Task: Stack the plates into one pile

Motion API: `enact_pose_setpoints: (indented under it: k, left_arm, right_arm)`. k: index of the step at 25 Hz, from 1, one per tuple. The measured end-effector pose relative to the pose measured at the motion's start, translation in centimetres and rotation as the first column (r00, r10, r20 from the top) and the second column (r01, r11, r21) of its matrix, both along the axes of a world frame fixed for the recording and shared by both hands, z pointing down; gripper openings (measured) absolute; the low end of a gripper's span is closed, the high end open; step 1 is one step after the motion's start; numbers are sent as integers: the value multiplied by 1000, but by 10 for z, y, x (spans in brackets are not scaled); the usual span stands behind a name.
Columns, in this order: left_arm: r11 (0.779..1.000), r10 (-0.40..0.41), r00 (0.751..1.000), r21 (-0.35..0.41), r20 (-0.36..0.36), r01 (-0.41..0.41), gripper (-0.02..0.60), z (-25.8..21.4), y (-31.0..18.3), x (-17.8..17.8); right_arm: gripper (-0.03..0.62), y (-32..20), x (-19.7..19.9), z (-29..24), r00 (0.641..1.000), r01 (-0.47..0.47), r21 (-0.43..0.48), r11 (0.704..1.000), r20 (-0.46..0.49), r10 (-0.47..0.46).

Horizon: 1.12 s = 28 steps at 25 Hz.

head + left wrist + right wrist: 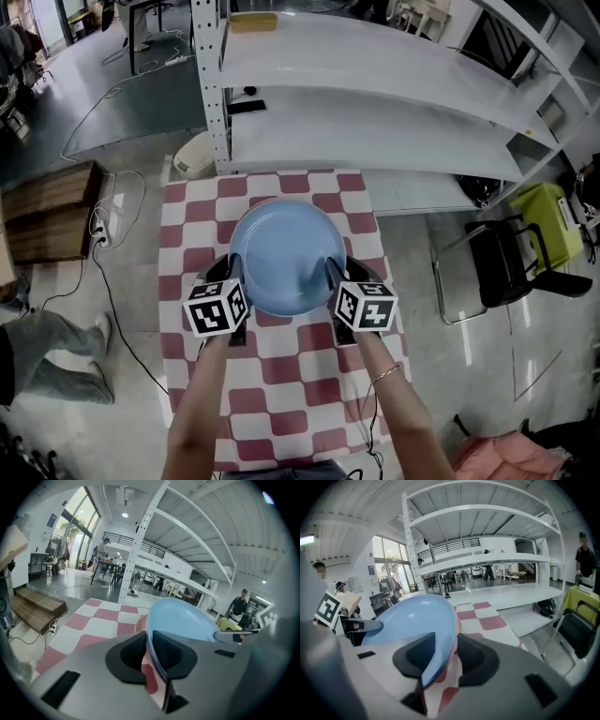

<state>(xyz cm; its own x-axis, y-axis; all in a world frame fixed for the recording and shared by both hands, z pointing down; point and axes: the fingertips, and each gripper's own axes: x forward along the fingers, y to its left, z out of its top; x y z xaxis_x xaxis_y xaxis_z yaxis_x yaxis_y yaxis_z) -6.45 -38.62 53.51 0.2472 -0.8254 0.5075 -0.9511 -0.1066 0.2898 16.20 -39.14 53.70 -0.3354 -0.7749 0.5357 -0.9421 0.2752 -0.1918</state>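
The left gripper is clamped on the left rim of a round, shallow, glossy light blue plate. The rim is pinched edge-on between its two black pads. The right gripper is clamped on the opposite rim, with one pad on the plate's inner face and the other on its underside. The plate's surface is smooth, unmarked and evenly coloured, with a thin raised edge. It is carried between both grippers over the far half of the red-and-white checkered table; whether it is clear of the table's surface cannot be told. The gripper bodies are matt grey. A white metal shelving rack stands just beyond the table's far edge.
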Motion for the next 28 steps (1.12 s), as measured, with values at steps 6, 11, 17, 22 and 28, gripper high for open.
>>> enact_pose_setpoints:
  k: [6, 11, 17, 22, 28]
  left_arm:
    - [1000, -4, 1000, -12, -2, 4, 59, 10, -18, -2]
    - [1000, -3, 1000, -11, 2, 3, 64, 13, -28, -4]
    - [1000, -2, 1000, -21, -14, 2, 67, 18, -34, -6]
    - [1000, 6, 1000, -15, -3, -6, 67, 21, -41, -5]
    - [1000, 11, 1000, -3, 25, -11, 69, 27, -45, -4]
  right_arm:
    - [141, -21, -2, 8, 1000, -3, -2, 1000, -7, 3]
    - [141, -31, -5, 10, 999, 14, 6, 1000, -32, -14]
    - [141, -36, -7, 20, 998, 26, 1, 1000, -63, -26]
    - [141, -39, -6, 25, 997, 29, -2, 1000, -66, -29]
    - [141, -44, -5, 32, 997, 28, 4, 1000, -76, -28]
